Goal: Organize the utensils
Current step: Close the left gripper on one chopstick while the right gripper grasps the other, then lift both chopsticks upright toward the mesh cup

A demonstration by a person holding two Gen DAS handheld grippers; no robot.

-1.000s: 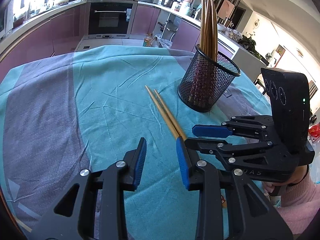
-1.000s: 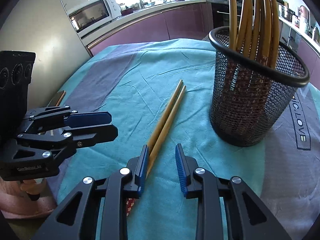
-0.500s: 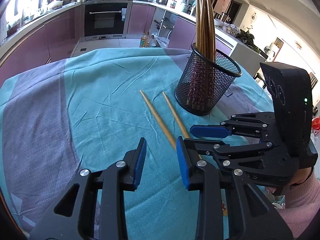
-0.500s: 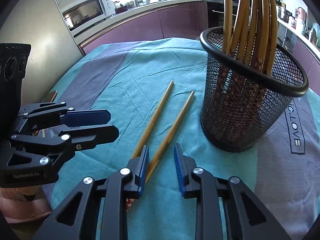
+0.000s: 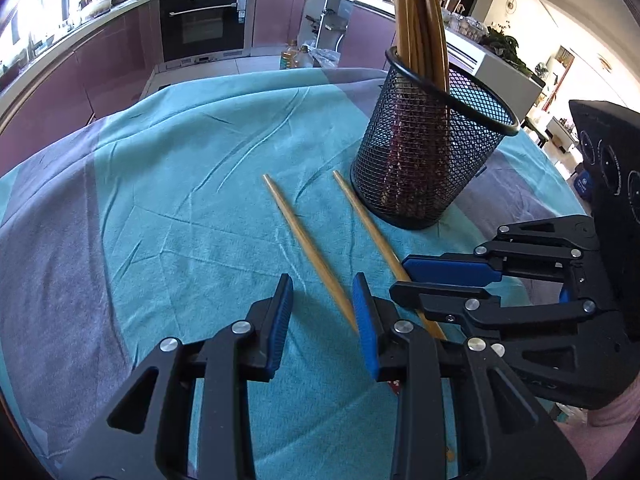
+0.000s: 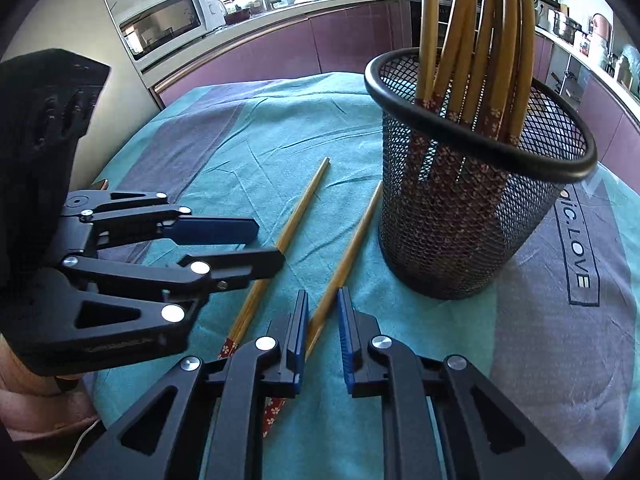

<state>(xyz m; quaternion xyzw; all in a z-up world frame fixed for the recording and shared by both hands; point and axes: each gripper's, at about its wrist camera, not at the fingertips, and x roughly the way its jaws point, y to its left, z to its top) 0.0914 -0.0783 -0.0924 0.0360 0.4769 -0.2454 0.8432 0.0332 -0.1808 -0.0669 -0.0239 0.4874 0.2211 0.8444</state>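
Two bamboo chopsticks lie apart on the teal cloth: the left chopstick [image 5: 308, 250] [image 6: 294, 218] and the right chopstick [image 5: 370, 228] [image 6: 346, 254]. A black mesh holder [image 5: 430, 160] [image 6: 460, 216] with several chopsticks upright in it stands just beyond them. My left gripper [image 5: 322, 314] is open over the near end of the left chopstick; it also shows in the right wrist view [image 6: 262, 246]. My right gripper [image 6: 323, 324] is open, its jaws on either side of the right chopstick; it also shows in the left wrist view [image 5: 436, 280].
The round table carries a teal and grey cloth [image 5: 168, 200]. Kitchen counters with an oven [image 5: 204, 28] and a microwave [image 6: 168, 26] stand behind it. The two grippers are close side by side at the near edge.
The two chopsticks, side by side a second ago, now lie apart. Both grippers have moved forward toward the holder, and the right jaws have narrowed around the right chopstick.
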